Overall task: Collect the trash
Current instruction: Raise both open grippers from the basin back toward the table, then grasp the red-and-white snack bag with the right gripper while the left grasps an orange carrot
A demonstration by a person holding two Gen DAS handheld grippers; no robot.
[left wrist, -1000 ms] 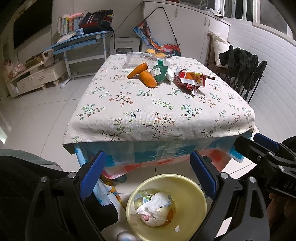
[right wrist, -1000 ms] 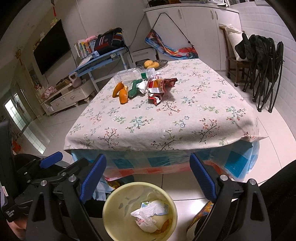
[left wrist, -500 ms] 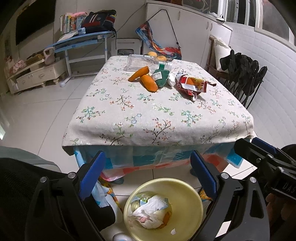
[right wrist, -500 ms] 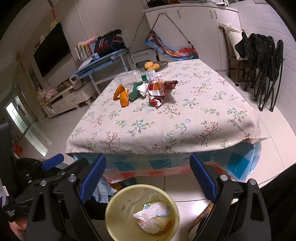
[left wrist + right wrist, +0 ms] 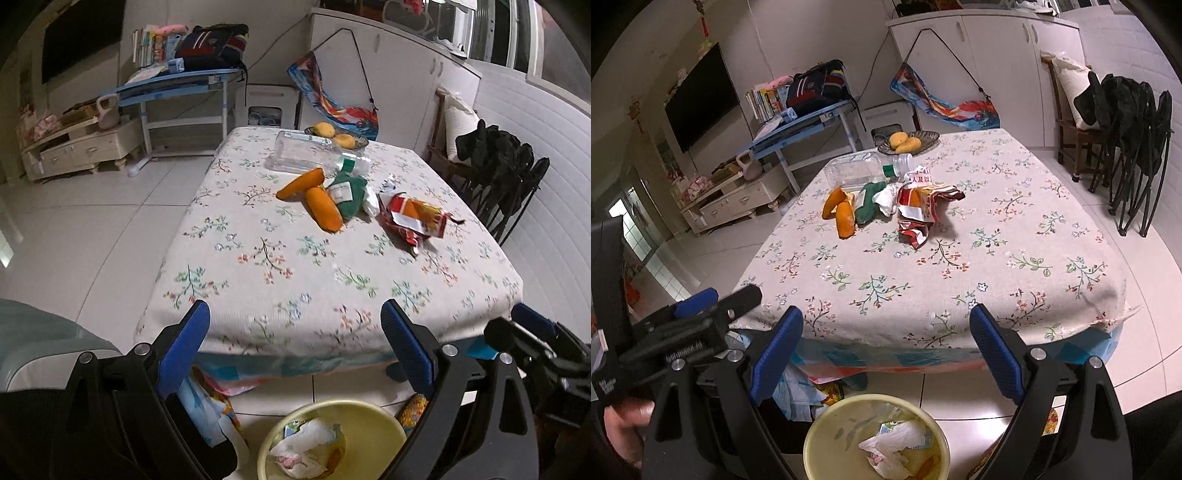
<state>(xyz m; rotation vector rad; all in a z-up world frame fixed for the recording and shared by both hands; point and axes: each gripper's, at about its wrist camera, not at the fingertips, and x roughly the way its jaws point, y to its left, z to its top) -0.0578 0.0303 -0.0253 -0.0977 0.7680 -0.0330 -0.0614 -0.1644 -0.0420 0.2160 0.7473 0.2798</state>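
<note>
A yellow trash bin [image 5: 369, 421] [image 5: 834, 435] with crumpled paper and wrappers in it stands on the floor in front of the table. On the flowered tablecloth [image 5: 295, 266] [image 5: 960, 266] lie a red snack wrapper [image 5: 413, 218] [image 5: 919, 206], a green packet [image 5: 345, 194] [image 5: 868, 203], a white crumpled tissue [image 5: 371, 201] [image 5: 886, 197], two orange pieces [image 5: 321, 206] [image 5: 844, 218] and an empty clear plastic bottle [image 5: 303, 155] [image 5: 864, 170]. My left gripper [image 5: 295, 332] and my right gripper [image 5: 886, 332] are both open and empty, above the bin near the table's front edge.
A fruit bowl with mangoes [image 5: 338, 138] [image 5: 908, 142] sits at the table's far end. Black folding chairs [image 5: 506, 173] [image 5: 1126, 122] stand to the right. A blue desk [image 5: 177, 88] and a low cabinet [image 5: 81, 147] are at the left. Bags lie under the table [image 5: 207, 402].
Both grippers have risen and tilted up towards the table; the bin has slid lower in both views. Nothing on the table has moved.
</note>
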